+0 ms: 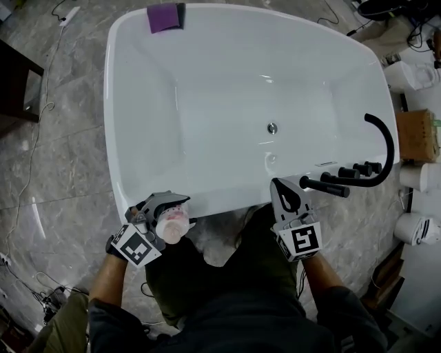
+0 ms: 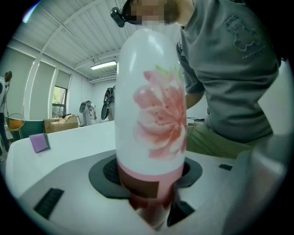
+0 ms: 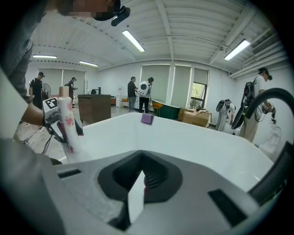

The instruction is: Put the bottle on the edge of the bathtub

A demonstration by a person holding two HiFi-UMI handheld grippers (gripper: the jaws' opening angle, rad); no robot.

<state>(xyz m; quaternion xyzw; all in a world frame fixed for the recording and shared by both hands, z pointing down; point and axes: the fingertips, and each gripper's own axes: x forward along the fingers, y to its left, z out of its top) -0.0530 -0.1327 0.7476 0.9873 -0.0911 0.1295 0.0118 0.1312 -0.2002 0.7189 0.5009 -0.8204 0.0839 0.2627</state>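
Observation:
A white bottle (image 1: 172, 225) with a pink flower print and a pink base stands upright at the near left rim of the white bathtub (image 1: 111, 138). My left gripper (image 1: 167, 211) is shut on its lower part. In the left gripper view the bottle (image 2: 149, 110) fills the middle between the jaws. The right gripper view shows the bottle (image 3: 68, 120) with its base down at the rim. My right gripper (image 1: 286, 194) hangs over the near right rim, shut and empty, its jaws meeting (image 3: 138, 188).
A black arched faucet (image 1: 386, 148) with knobs sits on the tub's right rim. A purple sponge (image 1: 164, 17) lies on the far rim. A cardboard box (image 1: 417, 134) and white containers stand at the right. Cables run over the tiled floor at the left.

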